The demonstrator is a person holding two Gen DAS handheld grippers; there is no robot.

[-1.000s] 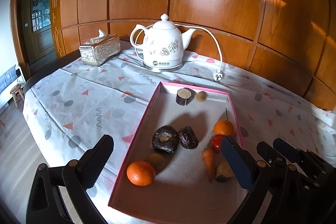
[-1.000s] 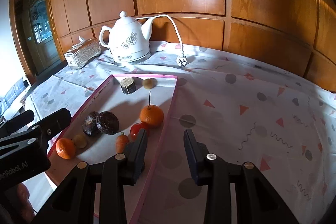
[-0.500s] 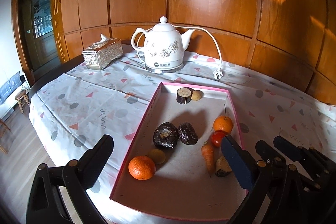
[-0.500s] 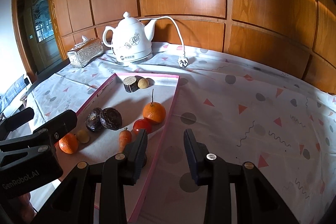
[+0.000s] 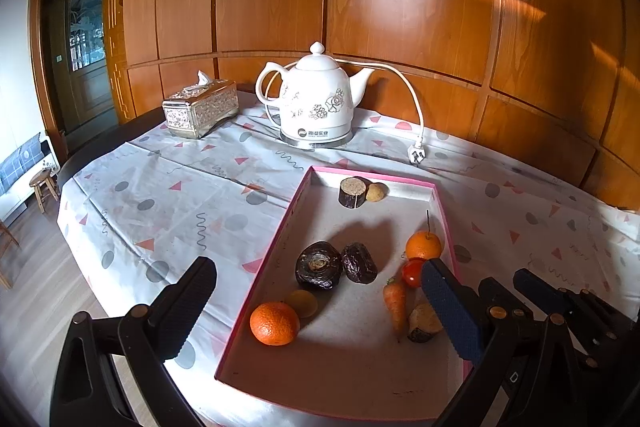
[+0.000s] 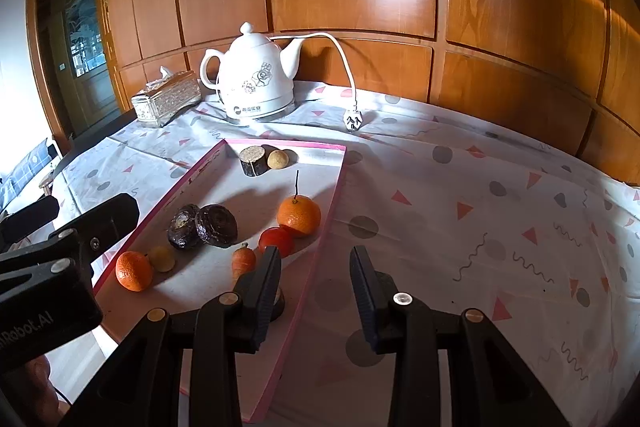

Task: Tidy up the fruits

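Observation:
A pink-rimmed tray (image 5: 298, 201) (image 6: 336, 199) on the patterned tablecloth holds fruit: an orange (image 5: 274, 323) (image 6: 133, 270) near the front left, a stemmed orange (image 5: 423, 245) (image 6: 299, 215), a red tomato (image 5: 412, 271) (image 6: 275, 240), a small carrot (image 5: 395, 303) (image 6: 243, 260), two dark wrinkled fruits (image 5: 319, 265) (image 6: 216, 225) and a small yellow fruit (image 5: 302, 303) (image 6: 161, 258). My left gripper (image 5: 316, 297) is open and empty, above the tray's front. My right gripper (image 6: 315, 287) is open and empty, straddling the tray's right rim.
A white kettle (image 5: 316, 103) (image 6: 258, 83) with its cord and plug (image 5: 416, 155) stands behind the tray. A silver tissue box (image 5: 200, 107) (image 6: 166, 101) sits at the back left. A dark log piece (image 5: 352, 191) and a pale round fruit (image 5: 376, 191) lie at the tray's far end.
Both grippers have pulled back and lifted a little, so the tray and kettle look slightly farther and lower. Both grippers stay open. No fruit has moved.

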